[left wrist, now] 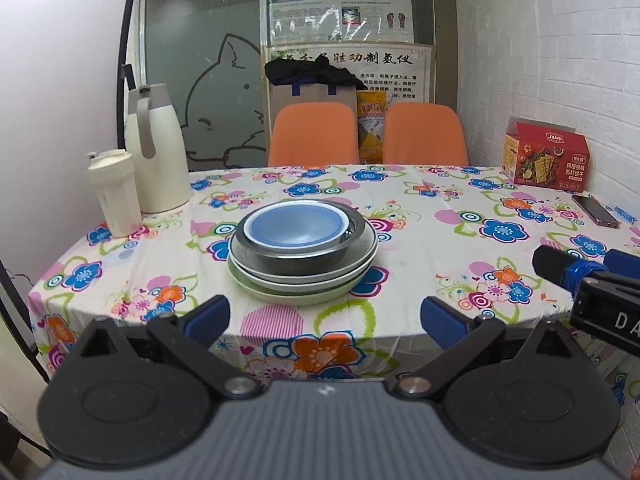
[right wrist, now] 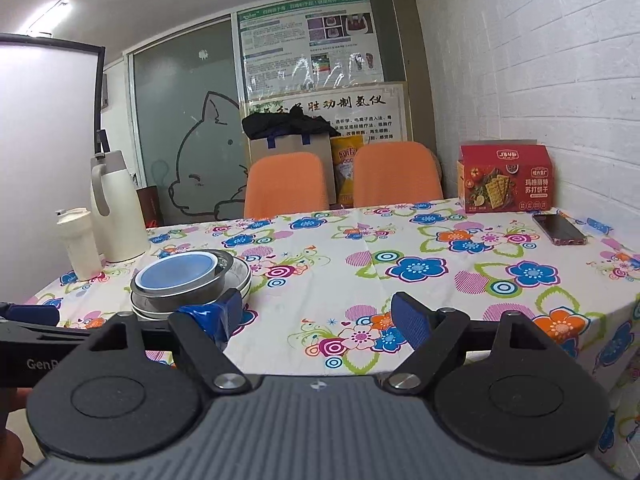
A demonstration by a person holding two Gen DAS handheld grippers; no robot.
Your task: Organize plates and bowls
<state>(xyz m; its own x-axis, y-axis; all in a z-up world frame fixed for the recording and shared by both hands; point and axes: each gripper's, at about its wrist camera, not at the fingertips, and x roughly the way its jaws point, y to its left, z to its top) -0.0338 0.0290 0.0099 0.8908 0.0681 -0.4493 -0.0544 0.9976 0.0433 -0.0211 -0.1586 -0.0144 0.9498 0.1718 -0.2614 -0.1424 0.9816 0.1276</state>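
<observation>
A stack of dishes stands on the flowered tablecloth (left wrist: pixel 420 240): a blue bowl (left wrist: pixel 295 226) sits inside a metal bowl (left wrist: pixel 296 258), on a white plate (left wrist: pixel 320 276) over a pale green plate (left wrist: pixel 296 297). My left gripper (left wrist: pixel 326 316) is open and empty, held short of the table's near edge, facing the stack. In the right wrist view the stack (right wrist: pixel 188 284) is at the left, just beyond my open, empty right gripper (right wrist: pixel 320 316). The right gripper also shows at the right edge of the left wrist view (left wrist: pixel 576 270).
A white thermos jug (left wrist: pixel 154 148) and a white tumbler (left wrist: pixel 114 194) stand at the table's far left. A red cracker box (left wrist: pixel 546 156) and a phone (left wrist: pixel 596 211) lie at the far right by the brick wall. Two orange chairs (left wrist: pixel 314 134) stand behind the table.
</observation>
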